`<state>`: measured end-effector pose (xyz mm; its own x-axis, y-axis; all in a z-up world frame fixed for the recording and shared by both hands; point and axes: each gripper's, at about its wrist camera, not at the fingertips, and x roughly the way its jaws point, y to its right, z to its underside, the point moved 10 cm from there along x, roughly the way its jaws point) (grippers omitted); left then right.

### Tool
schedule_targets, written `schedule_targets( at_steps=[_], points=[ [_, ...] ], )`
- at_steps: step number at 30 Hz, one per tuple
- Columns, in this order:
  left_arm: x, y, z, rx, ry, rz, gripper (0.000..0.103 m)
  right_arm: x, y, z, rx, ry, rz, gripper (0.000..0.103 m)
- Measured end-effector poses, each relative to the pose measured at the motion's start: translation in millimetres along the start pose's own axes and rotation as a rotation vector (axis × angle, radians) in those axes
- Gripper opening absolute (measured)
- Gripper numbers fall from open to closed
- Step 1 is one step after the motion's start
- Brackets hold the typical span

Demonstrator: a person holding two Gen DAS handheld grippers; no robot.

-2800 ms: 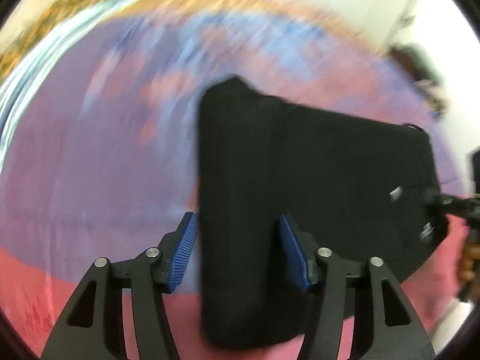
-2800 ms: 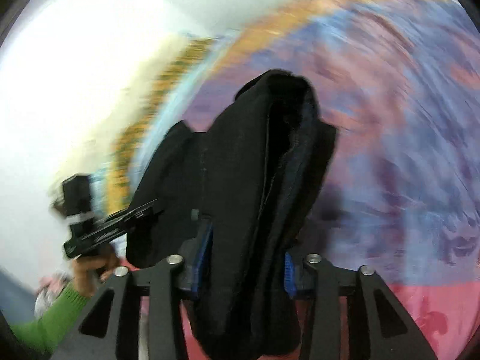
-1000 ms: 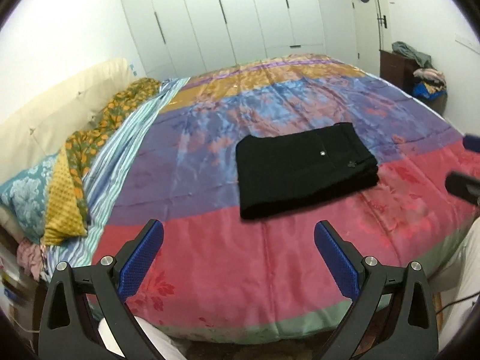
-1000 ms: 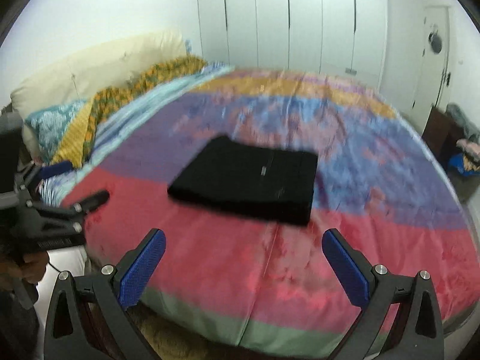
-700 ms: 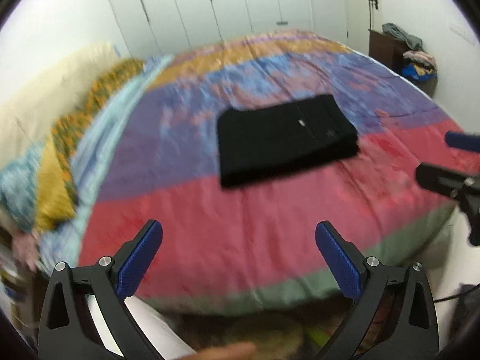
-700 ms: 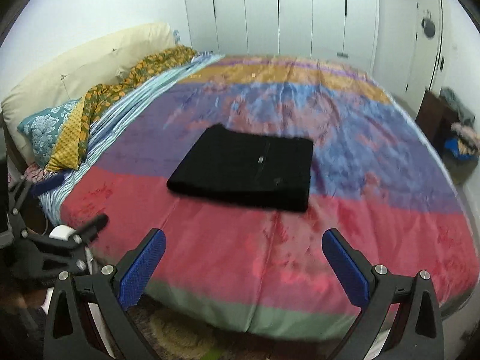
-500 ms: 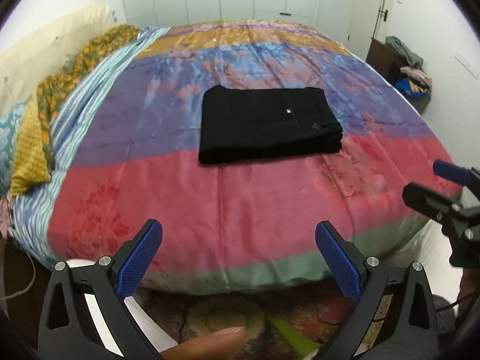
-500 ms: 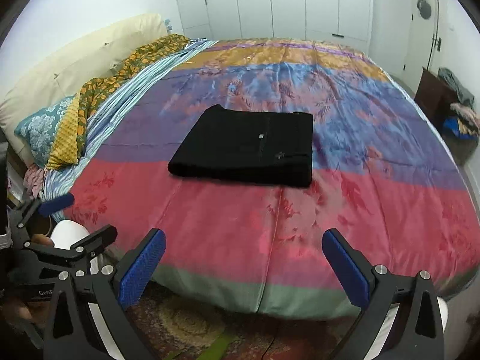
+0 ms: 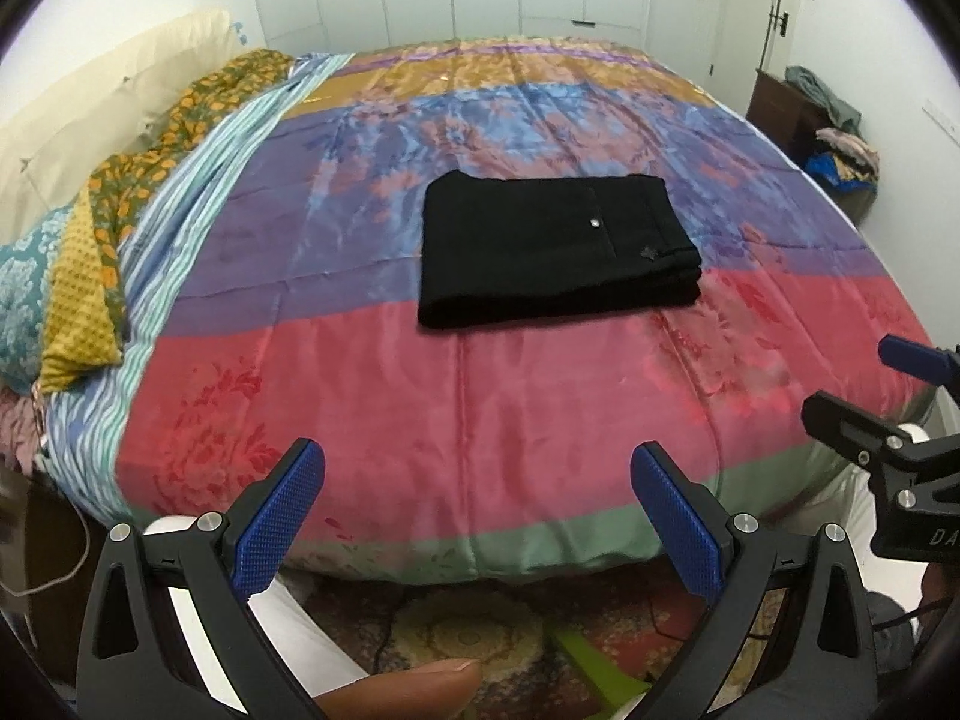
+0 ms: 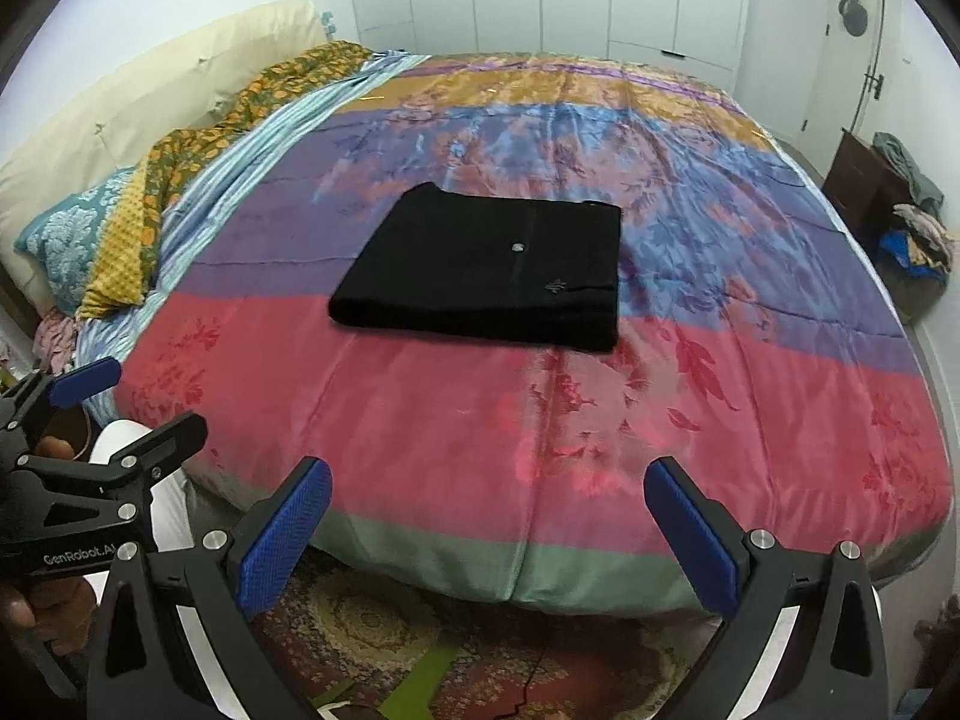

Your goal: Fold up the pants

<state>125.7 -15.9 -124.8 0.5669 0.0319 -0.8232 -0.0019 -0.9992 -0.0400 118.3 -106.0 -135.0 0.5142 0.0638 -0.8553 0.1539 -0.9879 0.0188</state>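
Both views are evenly and fairly brightly lit by soft indoor light, with a mild sheen on the satin bedspread [image 9: 480,408] ahead of the jaws. The black pants [image 10: 492,270] show little surface detail and cast only a faint shadow. Focus is sharp in the centre; fisheye bending curves the walls, and dark vignetting fills the corners.
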Motion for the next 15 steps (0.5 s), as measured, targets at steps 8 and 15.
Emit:
schedule_targets(
  at_steps=[8, 15],
  points=[
    [-1.6, 2.0, -0.5, 0.014, 0.001, -0.018, 0.102, -5.5, 0.0, -1.5, -0.011, 0.006, 0.021, 0.103],
    [0.1, -0.3, -0.6, 0.002, -0.010, -0.017, 0.102, -4.4, 3.6, -2.2, -0.012, 0.002, 0.037, 0.103]
  ],
)
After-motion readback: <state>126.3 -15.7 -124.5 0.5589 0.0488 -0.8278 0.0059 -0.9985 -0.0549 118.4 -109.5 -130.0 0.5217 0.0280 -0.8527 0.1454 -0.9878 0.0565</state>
